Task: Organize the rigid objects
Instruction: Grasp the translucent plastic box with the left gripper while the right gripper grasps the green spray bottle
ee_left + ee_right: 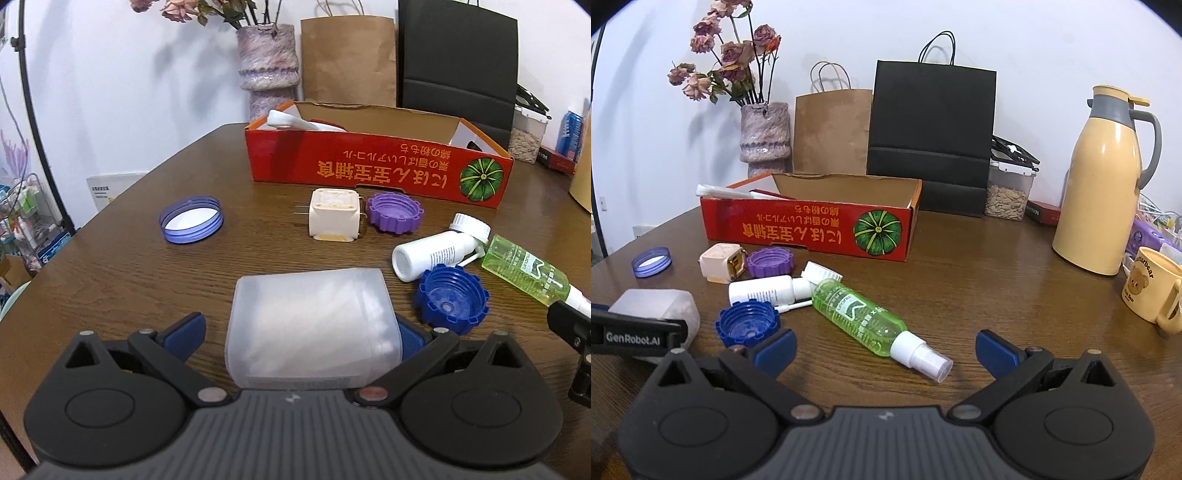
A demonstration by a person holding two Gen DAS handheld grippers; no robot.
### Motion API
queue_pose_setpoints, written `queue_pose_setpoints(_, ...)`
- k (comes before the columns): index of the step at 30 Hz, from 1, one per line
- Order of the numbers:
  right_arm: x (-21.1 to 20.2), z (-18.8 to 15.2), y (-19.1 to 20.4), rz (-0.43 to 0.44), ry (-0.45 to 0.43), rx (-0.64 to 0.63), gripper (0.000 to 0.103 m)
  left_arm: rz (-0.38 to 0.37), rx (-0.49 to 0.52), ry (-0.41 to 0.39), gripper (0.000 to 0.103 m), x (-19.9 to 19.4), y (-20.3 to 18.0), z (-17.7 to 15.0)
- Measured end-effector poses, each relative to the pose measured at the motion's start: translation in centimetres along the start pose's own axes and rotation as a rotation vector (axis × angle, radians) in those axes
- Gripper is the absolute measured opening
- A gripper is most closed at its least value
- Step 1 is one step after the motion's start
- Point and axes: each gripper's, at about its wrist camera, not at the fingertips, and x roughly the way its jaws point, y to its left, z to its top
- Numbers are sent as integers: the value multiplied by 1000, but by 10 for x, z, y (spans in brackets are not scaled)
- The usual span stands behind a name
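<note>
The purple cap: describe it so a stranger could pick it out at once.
Find the red box on the table. Just in front of its long side sits the purple cap, open side up, beside a cream plug. Its notched rim and solid purple differ from the dark blue cap.

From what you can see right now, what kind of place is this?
Probably a home dining or living room: a wooden table against a wall holds a vase of dried roses, a thermos jug, a bear mug and paper shopping bags.
</note>
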Motion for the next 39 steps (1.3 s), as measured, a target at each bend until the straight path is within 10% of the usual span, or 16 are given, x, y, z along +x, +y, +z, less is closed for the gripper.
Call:
queue_pose_setpoints(4, 1, -1, 2, -5, 0, -11, 103, -23, 9, 11, 101, 9, 2, 1)
queue_pose_setpoints(6, 1, -1, 2, -6, 0, -12, 103, -60, -3, 21, 83, 11, 5, 0)
queue_pose_setpoints(26, 41, 17, 1, 14, 49, -187, 101, -134, 42, -79, 83, 28, 32, 22)
queue_pose_setpoints(33, 76, 23, 3, 77, 105, -207, 86, -122, 13, -80, 83, 32, 42, 26)
queue_pose_setpoints(39, 71, 22, 4, 193, 108, -162, 31, -139, 18, -96, 83, 28, 42, 24)
